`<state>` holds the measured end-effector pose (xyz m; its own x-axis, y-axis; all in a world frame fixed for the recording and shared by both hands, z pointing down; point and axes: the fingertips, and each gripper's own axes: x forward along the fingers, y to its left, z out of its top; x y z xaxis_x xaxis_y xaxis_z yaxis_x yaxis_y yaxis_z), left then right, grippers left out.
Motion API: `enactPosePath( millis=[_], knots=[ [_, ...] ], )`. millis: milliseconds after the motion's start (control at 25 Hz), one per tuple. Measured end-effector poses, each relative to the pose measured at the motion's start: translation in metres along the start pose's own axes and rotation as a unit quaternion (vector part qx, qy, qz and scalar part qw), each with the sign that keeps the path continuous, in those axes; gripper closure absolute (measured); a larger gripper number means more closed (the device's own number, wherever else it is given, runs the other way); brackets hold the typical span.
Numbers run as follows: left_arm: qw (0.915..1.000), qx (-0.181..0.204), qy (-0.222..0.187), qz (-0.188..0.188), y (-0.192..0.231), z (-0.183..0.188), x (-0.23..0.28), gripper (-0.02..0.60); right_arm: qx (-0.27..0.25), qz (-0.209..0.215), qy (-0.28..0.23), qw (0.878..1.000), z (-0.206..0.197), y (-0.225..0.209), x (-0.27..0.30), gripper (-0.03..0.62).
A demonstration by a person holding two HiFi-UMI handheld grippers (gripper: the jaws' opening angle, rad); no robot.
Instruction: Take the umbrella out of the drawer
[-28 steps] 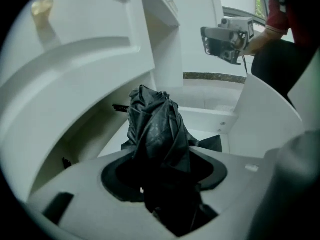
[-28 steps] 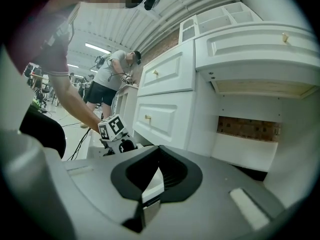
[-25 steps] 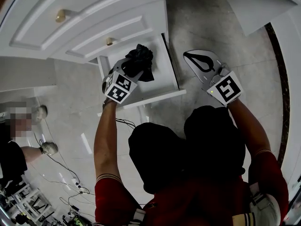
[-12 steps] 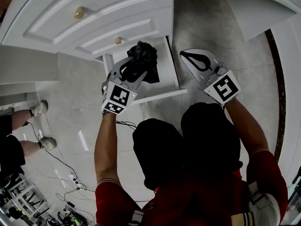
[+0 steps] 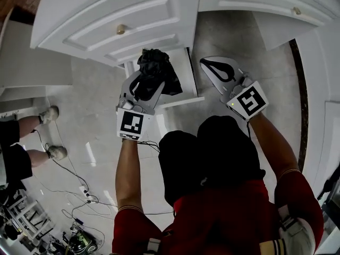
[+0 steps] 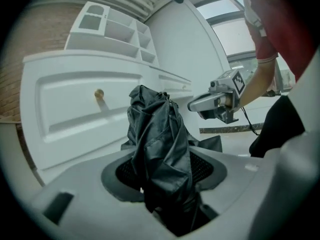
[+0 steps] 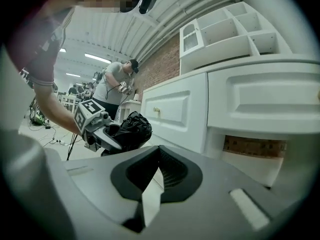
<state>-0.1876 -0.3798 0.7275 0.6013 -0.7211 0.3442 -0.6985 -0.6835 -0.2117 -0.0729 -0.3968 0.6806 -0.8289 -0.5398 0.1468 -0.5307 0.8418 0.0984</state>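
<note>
Far left in the head view there's a bystander's legs (image 5: 33, 125) on the pale floor (image 5: 90, 94). Cables (image 5: 71, 187) trail around below them, well away from me.

Next over is my left gripper (image 5: 144, 83), and it's got the umbrella (image 5: 155, 67). The jaws are partway open and clamped on the black folded fabric, which is bunched up and sticks out past the tips, with a flap hanging off to the right. In the left gripper view the bundle stands right between the pads and fills the gap.

So the umbrella is up in the air in my grip, clear of the drawer (image 5: 190, 78). It's in front of the white cabinet (image 5: 95, 15), roughly level with the upper drawer front, the one with the small brass knob (image 5: 121, 29). The drawer itself is pulled out, white inside, and in the head view it sits just under and to the right of the umbrella.

Right of that is my right gripper (image 5: 217, 68), near the drawer's right edge but not touching it. Its jaws are together at the tips with nothing between them, just a sliver of white showing through further back. It's pointing about level at the cabinet, well apart from the left gripper. My knees (image 5: 212, 153) are the dark lumps below both grippers.
</note>
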Motion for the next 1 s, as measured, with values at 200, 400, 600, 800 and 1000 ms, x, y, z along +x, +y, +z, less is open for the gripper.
enactPosePath(
  millis=[200, 400, 600, 800, 1000],
  knots=[
    [0.9988, -0.034, -0.020, 0.028, 0.009, 0.080, -0.046, 0.337, 0.017, 0.003, 0.009, 1.000, 0.075, 0.005, -0.013, 0.582],
    [0.9933, -0.075, -0.061, 0.063, 0.025, 0.167, -0.091, 0.337, 0.033, 0.004, 0.005, 0.999, 0.155, 0.005, -0.028, 0.582],
    [0.9891, -0.095, -0.078, 0.081, 0.031, 0.253, -0.134, 0.337, 0.048, 0.001, -0.007, 0.999, 0.239, 0.004, -0.050, 0.582],
    [0.9831, -0.119, -0.093, 0.103, 0.031, 0.327, -0.170, 0.337, 0.057, 0.004, -0.022, 0.998, 0.310, 0.004, -0.071, 0.582],
    [0.9802, -0.125, -0.106, 0.112, 0.027, 0.387, -0.203, 0.337, 0.060, 0.006, -0.034, 0.998, 0.368, 0.011, -0.096, 0.582]
  ],
)
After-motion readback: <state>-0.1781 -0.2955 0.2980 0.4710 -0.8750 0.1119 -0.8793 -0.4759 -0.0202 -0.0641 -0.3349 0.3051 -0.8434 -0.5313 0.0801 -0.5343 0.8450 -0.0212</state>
